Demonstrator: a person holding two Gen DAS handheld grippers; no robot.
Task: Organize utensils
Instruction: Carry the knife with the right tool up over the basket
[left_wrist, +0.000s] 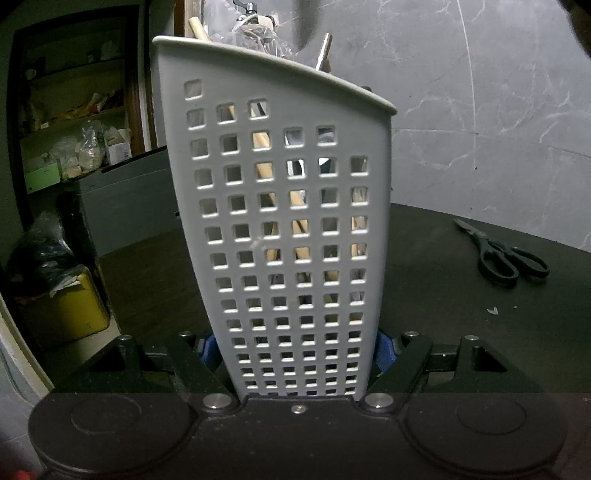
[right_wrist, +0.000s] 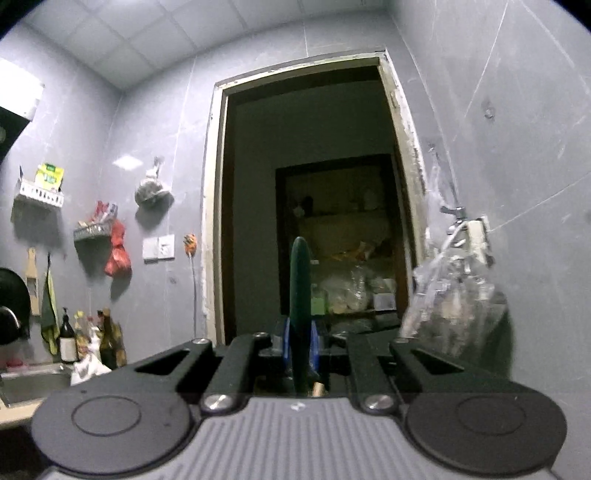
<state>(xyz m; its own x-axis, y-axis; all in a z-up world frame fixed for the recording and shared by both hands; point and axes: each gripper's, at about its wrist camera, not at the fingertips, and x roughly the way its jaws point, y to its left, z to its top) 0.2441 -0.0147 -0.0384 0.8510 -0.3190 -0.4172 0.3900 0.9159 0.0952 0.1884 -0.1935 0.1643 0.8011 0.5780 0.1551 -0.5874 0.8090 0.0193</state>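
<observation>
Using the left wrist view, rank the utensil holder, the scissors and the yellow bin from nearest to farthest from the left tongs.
1. Gray utensil holder, clamped between the left tongs.
2. Black scissors, right, on the dark table.
3. Yellow bin, left, on the floor beyond the table.

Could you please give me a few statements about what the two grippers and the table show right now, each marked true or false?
1. The left gripper clamps the grey perforated holder. True.
2. The scissors stand inside the holder. False: they lie flat on the dark table.
3. The right gripper is open with nothing in it. False: it is shut on a dark green handle.
4. Wooden utensils show through the holder's holes. True.
</observation>
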